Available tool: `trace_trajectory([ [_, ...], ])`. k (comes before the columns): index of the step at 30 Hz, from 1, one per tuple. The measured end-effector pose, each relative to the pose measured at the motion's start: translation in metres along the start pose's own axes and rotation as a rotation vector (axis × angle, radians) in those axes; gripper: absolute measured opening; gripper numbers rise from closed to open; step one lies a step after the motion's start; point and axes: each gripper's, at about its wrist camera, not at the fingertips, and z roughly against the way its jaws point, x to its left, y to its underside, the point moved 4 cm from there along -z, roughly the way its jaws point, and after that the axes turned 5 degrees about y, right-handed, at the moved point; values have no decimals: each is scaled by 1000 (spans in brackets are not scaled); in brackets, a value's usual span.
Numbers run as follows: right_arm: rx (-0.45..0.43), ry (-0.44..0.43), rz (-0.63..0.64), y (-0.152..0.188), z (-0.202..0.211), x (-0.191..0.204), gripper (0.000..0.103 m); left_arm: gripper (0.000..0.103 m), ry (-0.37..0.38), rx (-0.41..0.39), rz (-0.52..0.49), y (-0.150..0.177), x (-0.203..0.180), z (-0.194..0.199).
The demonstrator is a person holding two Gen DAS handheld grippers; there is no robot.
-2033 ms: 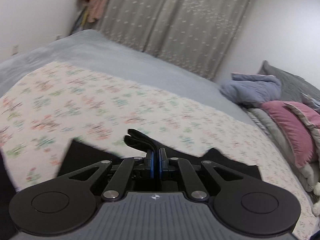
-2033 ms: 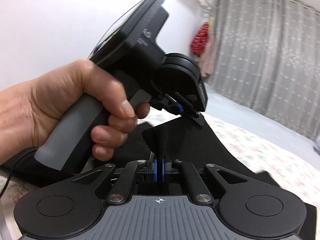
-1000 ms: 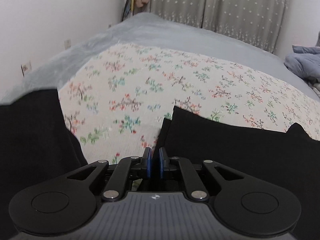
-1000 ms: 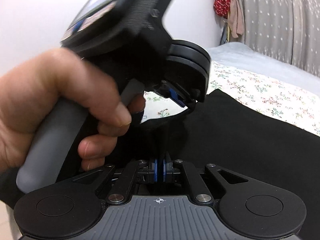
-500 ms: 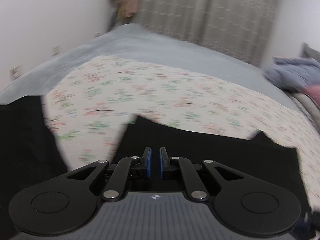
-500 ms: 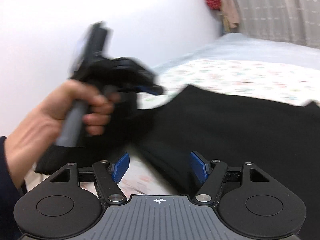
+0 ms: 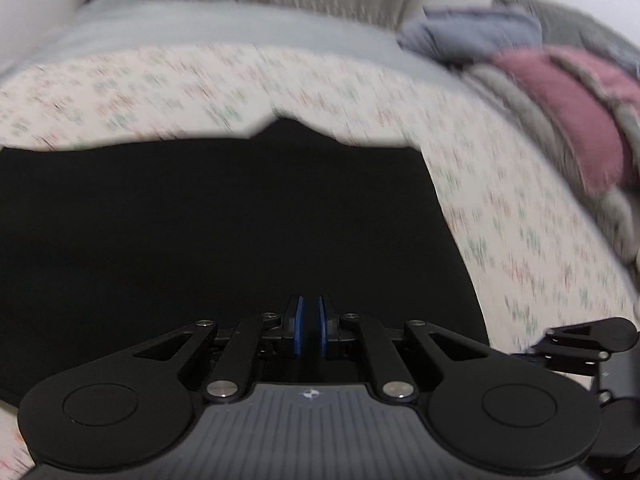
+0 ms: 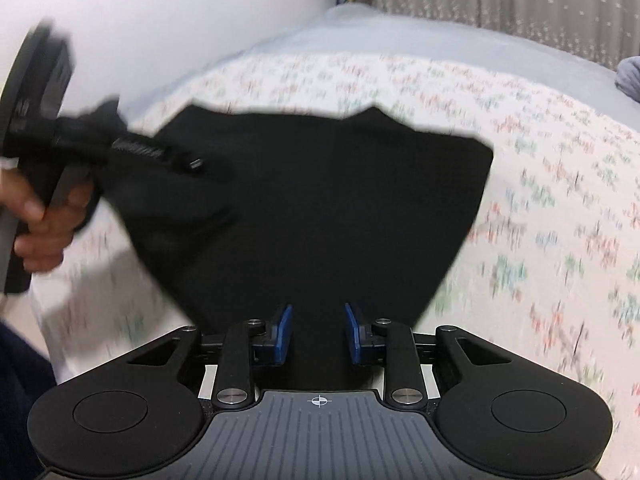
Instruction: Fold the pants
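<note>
Spread over the floral-print bedsheet (image 8: 540, 184), the black fabric pants (image 8: 320, 200) lie flat while the left gripper (image 7: 310, 330) is pressed nearly together with no cloth visibly pinched, and the right gripper (image 8: 318, 334), empty above the pants, has just been narrowing its parted jaws.

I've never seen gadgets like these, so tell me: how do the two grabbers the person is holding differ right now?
The left gripper has its blue pads nearly together, while the right gripper shows a clear gap; its jaws have just been closing. The left gripper is blurred in the right wrist view, while the right gripper looks sharp in that view. Both have black linkage arms and hover over the black pants on the floral sheet.
</note>
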Motion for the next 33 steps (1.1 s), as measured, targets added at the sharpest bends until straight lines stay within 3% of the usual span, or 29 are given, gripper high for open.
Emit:
trace_trajectory([
  [2,4,7,18,13,-12,7,26,22,-37,49,-19,10,-2,-16],
  [5,-5,55,71,16,-15,18,26,22,-75,34,-55,14,-7,-17],
  [8,4,71,99,17,-18,23,26,22,-76,31,-13,13,-3,-14],
  [11,5,76,127,16,-15,26,27,22,-137,-13,-42,11,-8,-4],
  [16,-18,45,124,20,6,27,27,22,-54,-41,-58,9,-34,0],
  [20,9,68,149,25,-3,34,27,22,-81,28,-78,18,-44,-21],
  [27,15,56,161,29,4,35,29,22,-74,34,-47,10,-47,-25],
  [33,14,74,192,31,-1,43,33,23,12,17,-49,-7,-67,-28],
])
